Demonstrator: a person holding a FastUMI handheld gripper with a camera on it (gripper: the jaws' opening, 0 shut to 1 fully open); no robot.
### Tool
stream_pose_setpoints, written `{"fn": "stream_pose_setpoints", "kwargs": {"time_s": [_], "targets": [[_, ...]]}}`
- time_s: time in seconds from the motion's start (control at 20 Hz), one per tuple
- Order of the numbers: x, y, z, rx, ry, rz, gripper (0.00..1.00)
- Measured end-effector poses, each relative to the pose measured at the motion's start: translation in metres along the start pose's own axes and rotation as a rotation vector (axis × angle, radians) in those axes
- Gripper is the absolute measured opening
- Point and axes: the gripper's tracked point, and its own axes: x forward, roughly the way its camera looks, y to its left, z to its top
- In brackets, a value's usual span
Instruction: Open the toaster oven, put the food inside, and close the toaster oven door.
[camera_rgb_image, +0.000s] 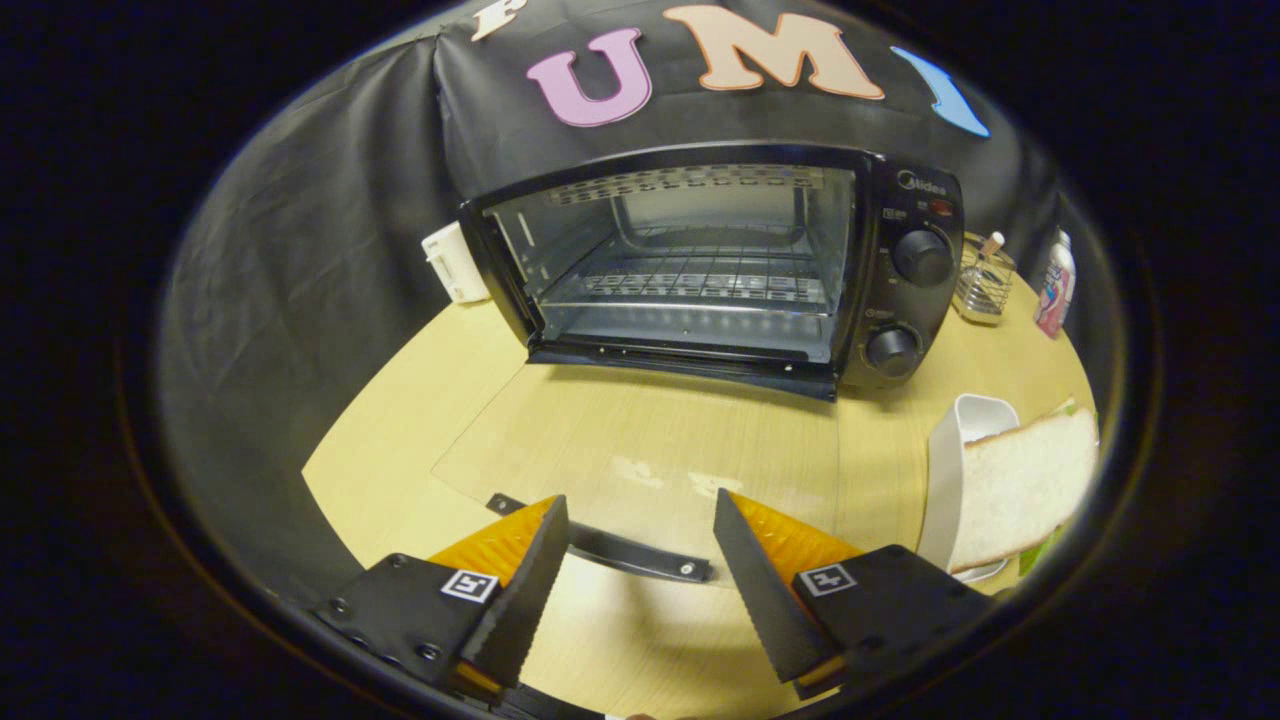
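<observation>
A black toaster oven (905, 270) stands at the back of the wooden table, its glass door (650, 440) folded down flat toward me. The wire rack (700, 285) inside is bare. The door's dark handle (630, 553) lies just ahead of and between my fingers. My gripper (640, 535) is open, holding nothing. A slice of white bread (1020, 485) rests on a white plate (945, 470) to the right of my right finger.
A small wire basket (983, 290) and a white bottle (1055, 285) stand right of the oven. A white box (455, 262) sits at the oven's left rear corner. Black cloth walls close in the table's back and left side.
</observation>
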Motion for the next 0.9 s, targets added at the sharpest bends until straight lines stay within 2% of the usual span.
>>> {"fn": "stream_pose_setpoints", "kwargs": {"time_s": [0.2,0.4,0.7,0.9], "targets": [[-0.004,0.0,0.004,0.027,-0.009,0.034,0.92],[-0.016,-0.012,0.026,0.043,-0.055,0.032,0.9],[-0.062,-0.039,0.104,0.118,-0.22,0.022,0.89],[-0.107,-0.073,0.164,0.148,-0.373,-0.026,0.89]]}}
